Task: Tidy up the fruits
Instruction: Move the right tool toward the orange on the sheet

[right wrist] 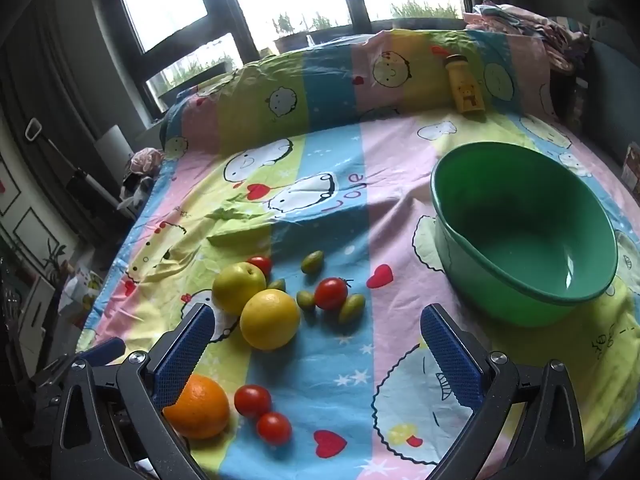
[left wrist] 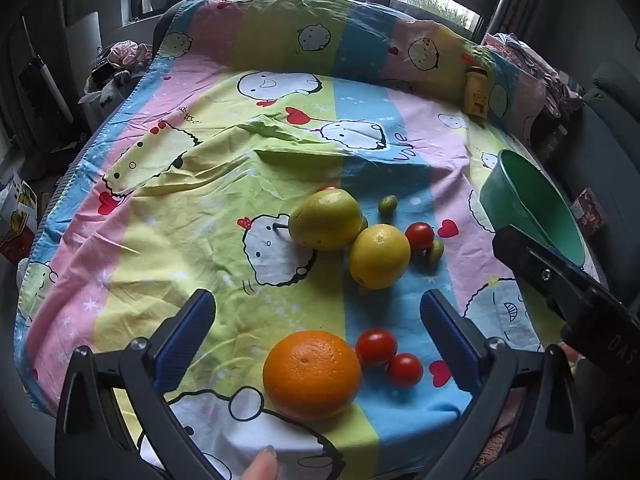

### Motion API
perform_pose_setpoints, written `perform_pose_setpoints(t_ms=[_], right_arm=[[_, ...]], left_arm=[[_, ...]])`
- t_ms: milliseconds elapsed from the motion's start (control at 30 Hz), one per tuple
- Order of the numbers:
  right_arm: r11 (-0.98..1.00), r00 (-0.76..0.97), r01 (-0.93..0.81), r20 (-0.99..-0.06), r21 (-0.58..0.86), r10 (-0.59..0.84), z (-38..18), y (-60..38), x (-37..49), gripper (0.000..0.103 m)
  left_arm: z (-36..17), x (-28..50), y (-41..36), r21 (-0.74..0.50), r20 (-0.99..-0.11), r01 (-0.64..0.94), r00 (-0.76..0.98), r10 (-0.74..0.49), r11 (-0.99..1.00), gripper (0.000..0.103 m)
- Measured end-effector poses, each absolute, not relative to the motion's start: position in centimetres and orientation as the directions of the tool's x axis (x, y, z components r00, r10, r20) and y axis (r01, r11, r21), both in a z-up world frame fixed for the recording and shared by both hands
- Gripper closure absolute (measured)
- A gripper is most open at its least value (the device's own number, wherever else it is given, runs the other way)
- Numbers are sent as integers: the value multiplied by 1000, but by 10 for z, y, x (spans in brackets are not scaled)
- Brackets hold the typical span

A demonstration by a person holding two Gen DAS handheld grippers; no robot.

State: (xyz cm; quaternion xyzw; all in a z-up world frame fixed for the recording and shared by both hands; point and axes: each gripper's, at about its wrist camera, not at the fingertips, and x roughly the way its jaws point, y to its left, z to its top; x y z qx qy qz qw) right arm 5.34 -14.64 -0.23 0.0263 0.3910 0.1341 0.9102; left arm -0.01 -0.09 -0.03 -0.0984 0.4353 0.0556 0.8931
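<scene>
Left wrist view: left tool (left wrist: 318,322) released, jaws wide, nothing between the pads; orange (left wrist: 312,374) sits low centre, just below the gap. Two tomatoes (left wrist: 376,347) touch each other just right of it.

Right wrist view: right tool (right wrist: 318,334) also released, empty. Fruit lies loose on the cloth (right wrist: 360,208), left of centre: apple (right wrist: 238,288) touching lemon (right wrist: 270,319), a tomato and small green fruits (right wrist: 352,308) near them.

Risks, as judged:
- Round fruit on a wrinkled cloth may roll if nudged by a jaw.
- Tomatoes are soft; a hard squeeze could split them.
- Closing on the orange could knock the adjacent tomatoes.

Bowl (right wrist: 520,236), right of frame, well apart from the fruit: empty. Nothing sorted yet.
</scene>
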Motion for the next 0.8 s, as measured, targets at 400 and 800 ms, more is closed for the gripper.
perform_pose_setpoints(t_ms=[400, 800], right_arm=[[925, 648, -208, -663, 317, 373, -11, -170, 57, 0], [925, 647, -232, -662, 302, 379, -10, -161, 54, 0]], left_arm=[[-8, 4, 0, -207, -772, -146, 632, -70, 967, 1], [-7, 2, 4, -223, -765, -153, 639, -75, 963, 2]])
